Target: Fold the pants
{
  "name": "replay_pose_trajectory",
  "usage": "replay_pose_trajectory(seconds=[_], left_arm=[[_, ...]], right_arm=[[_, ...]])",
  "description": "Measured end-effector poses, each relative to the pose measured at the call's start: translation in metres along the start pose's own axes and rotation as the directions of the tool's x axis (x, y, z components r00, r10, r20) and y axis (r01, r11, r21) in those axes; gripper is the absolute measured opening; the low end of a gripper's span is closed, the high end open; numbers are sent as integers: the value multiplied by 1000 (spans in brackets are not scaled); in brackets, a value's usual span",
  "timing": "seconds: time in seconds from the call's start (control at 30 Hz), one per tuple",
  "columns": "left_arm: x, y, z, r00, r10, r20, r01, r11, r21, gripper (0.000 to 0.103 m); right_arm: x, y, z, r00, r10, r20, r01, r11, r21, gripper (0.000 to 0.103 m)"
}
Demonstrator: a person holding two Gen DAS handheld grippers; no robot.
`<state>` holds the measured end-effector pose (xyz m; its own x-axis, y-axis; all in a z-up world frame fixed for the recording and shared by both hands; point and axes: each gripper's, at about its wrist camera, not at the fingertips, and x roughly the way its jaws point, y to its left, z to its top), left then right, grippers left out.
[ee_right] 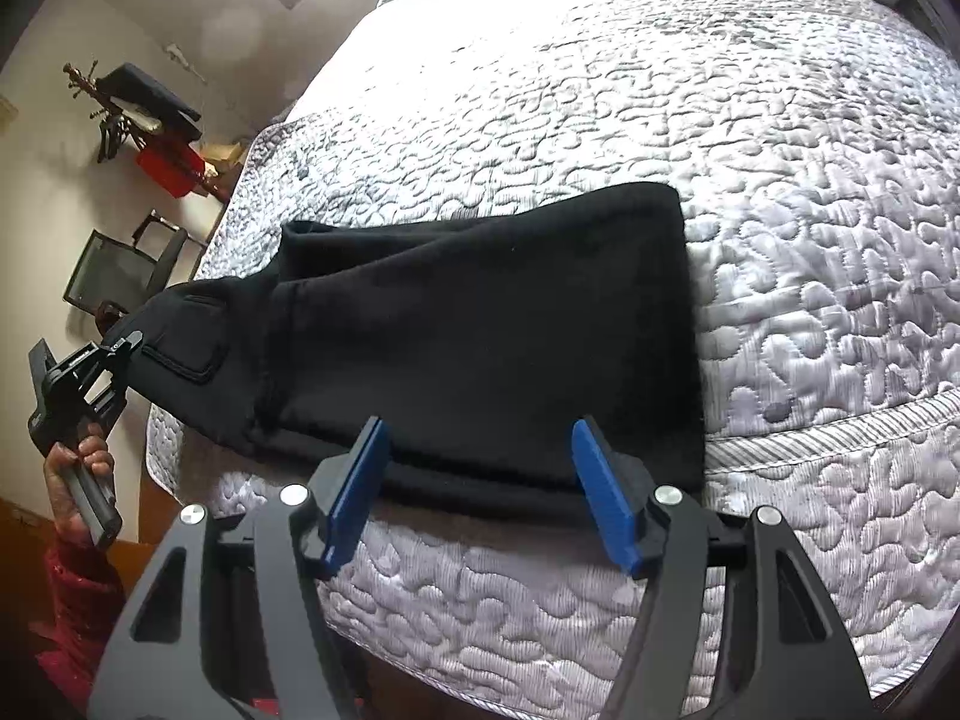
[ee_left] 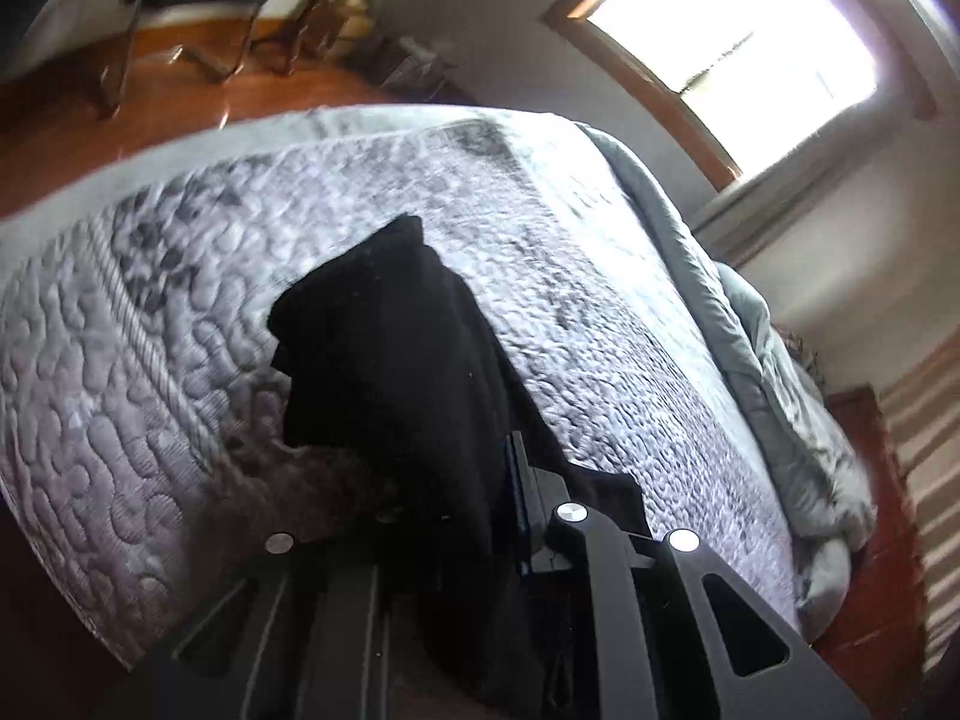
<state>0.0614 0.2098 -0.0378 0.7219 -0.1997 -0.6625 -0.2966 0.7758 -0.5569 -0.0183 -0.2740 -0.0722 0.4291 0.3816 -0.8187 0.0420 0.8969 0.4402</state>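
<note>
Black pants on quilted bed | left gripper fingers pinching pants' left end | right gripper fingers spread, near edge

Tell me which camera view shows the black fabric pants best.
The right wrist view: the black fabric pants lie across the grey quilted bedspread, nearly whole, one end pinched by the left gripper. The left wrist view shows only a blurred, bunched part hanging from its jaws.

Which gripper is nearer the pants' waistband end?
Left. The left gripper is shut on the waistband end of the black pants, lifting it off the bed's edge. The right gripper is open at the near edge, mid-length.
</note>
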Motion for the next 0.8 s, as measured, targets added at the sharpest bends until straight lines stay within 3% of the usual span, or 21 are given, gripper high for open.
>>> replay_pose_trajectory(seconds=[0.2,0.3,0.47,0.8], left_arm=[[-10,-62,-21,1000,-11,21,6,972,236,16],[-9,-95,-41,1000,-14,16,7,932,363,16],[-1,-133,-74,1000,-16,-9,18,868,496,16],[37,-176,-153,988,37,-152,74,744,665,17]], right_arm=[[-2,-8,-2,1000,3,5,-3,1000,28,64],[-2,-9,-6,1000,7,6,-7,999,37,64],[-2,-13,-9,1000,14,7,-14,999,46,64],[4,-21,-13,999,35,0,-35,997,62,65]])
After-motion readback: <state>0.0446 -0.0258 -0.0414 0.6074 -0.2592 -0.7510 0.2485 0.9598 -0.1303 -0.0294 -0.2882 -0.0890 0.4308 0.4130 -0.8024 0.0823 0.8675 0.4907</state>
